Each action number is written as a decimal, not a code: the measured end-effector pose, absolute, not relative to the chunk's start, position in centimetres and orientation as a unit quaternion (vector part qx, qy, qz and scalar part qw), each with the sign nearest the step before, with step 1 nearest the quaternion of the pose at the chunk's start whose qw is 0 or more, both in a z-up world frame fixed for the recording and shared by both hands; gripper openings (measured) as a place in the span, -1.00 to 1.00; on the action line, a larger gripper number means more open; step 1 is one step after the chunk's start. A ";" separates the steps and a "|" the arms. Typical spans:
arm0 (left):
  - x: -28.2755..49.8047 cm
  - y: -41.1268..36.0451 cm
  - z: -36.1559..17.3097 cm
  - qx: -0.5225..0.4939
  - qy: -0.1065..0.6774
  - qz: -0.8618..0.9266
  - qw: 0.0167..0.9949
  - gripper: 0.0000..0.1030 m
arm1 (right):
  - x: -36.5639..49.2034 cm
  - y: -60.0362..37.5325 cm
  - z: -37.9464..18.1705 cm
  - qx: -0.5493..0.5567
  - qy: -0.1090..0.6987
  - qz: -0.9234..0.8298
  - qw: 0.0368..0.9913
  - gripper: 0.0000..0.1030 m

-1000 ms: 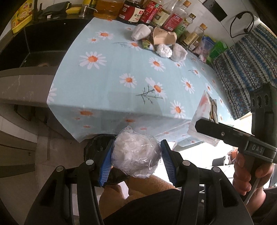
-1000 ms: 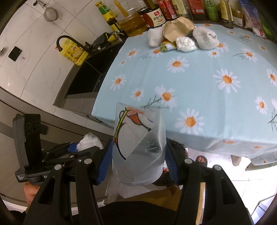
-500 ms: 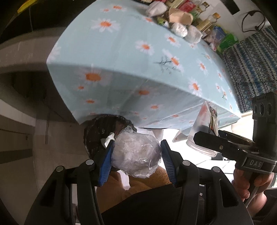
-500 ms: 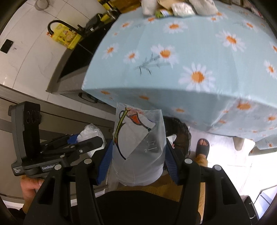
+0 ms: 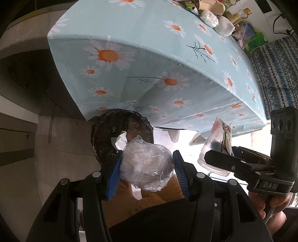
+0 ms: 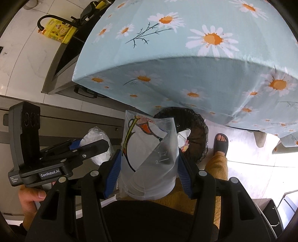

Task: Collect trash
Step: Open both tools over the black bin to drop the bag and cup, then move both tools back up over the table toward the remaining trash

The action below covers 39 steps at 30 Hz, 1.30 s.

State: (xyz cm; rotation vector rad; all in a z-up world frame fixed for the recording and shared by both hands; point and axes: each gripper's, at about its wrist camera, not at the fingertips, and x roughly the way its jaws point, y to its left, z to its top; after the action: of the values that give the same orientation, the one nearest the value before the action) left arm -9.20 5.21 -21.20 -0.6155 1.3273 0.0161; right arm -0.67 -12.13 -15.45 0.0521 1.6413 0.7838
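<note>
Lowered since earlier, both claws we hold above the bin [image 5: 122, 134] beside the counter [image 5: 149, 55]: left claw [image 5: 147, 167] clamped on wrap [image 5: 147, 165], right claw [image 6: 148, 165] clamped on cup [image 6: 149, 158], ready for dropping.

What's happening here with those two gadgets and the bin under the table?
A person is clearing trash with a hand-held gripper in each hand. The left gripper is clamped on a crumpled ball of clear plastic wrap, the right gripper on a clear plastic cup with a printed picture. Both are held above a black-lined trash bin on the floor beside the table. Nothing is dropped yet; more trash sits on the table.
</note>
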 end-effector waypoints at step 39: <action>-7.1 6.8 -15.4 -0.276 0.560 0.001 0.781 0.28 | 3.1 -15.1 -9.4 0.058 0.653 0.317 0.686 0.37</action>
State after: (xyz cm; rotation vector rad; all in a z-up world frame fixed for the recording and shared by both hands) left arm -7.07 6.85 -15.40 -0.5954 1.2094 0.0029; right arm 3.10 -15.14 -9.38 0.1299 1.4626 0.7093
